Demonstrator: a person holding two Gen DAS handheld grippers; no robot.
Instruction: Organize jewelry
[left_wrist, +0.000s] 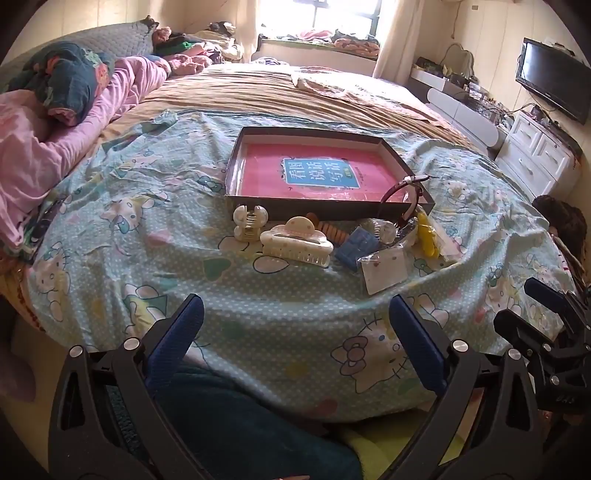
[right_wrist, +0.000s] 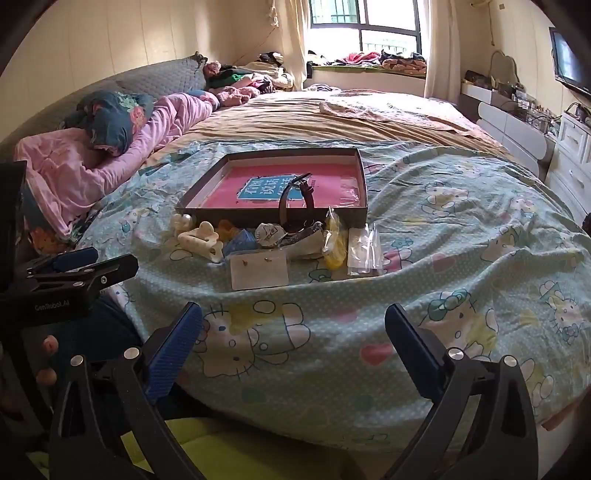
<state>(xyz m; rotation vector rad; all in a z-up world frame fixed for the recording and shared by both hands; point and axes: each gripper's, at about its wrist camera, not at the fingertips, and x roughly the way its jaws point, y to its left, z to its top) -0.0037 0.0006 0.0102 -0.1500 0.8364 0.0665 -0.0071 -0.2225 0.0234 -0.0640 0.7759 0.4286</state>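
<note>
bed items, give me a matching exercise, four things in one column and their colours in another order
Things:
1. large hair claw
2. box lining
3. small bag's contents
4. block next to the claw

Colours:
A. blue
B. cream
C. yellow
D. pink

Pairs: 1-B, 2-D, 3-C, 4-A

Both grippers hang tilted downward side by side, the left gripper (left_wrist: 295, 339) with its blue-padded jaws spread wide and nothing between them, the right gripper (right_wrist: 293, 341) just the same, fingertips of a hand (right_wrist: 48, 360) curled around the left handle.
</note>
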